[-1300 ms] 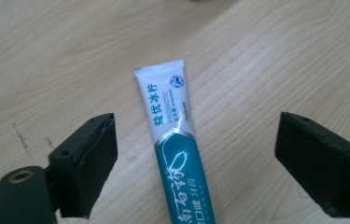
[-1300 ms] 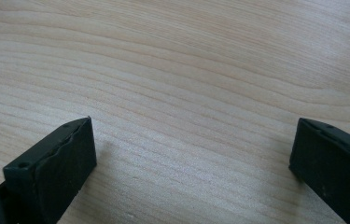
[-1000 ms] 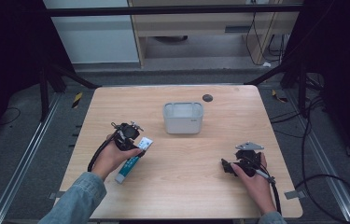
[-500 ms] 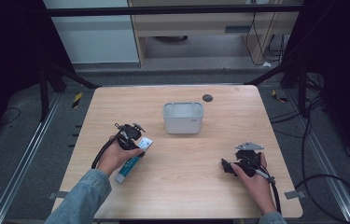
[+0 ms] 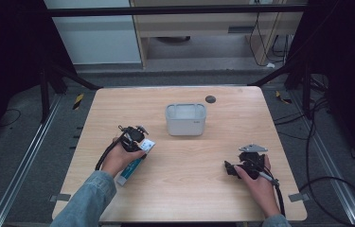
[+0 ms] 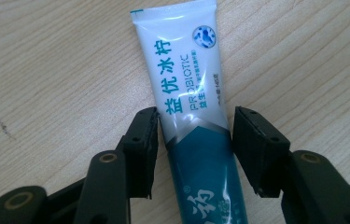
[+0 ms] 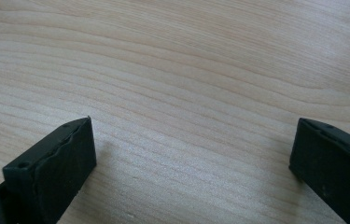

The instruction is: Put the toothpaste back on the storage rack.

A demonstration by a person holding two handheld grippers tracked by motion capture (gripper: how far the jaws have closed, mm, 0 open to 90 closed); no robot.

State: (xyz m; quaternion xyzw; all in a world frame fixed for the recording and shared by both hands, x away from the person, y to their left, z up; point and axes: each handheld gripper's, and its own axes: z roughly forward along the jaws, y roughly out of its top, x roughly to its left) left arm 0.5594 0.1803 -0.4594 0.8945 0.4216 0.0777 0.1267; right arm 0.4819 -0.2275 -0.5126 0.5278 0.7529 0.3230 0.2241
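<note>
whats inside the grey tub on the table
The grey tub looks pale and bare inside in the high view, with nothing sticking up above its rim; its near wall hides part of the floor.

Wooden table (image 5: 189,161), toothpaste tube (image 5: 132,166), grey tub (image 5: 185,119), dark disc (image 5: 210,99)

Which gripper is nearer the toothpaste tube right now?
Left. The left gripper straddles the toothpaste tube, its jaws just closing, pads not yet pressing. The right gripper rests far across the table, jaws open over bare wood.
</note>
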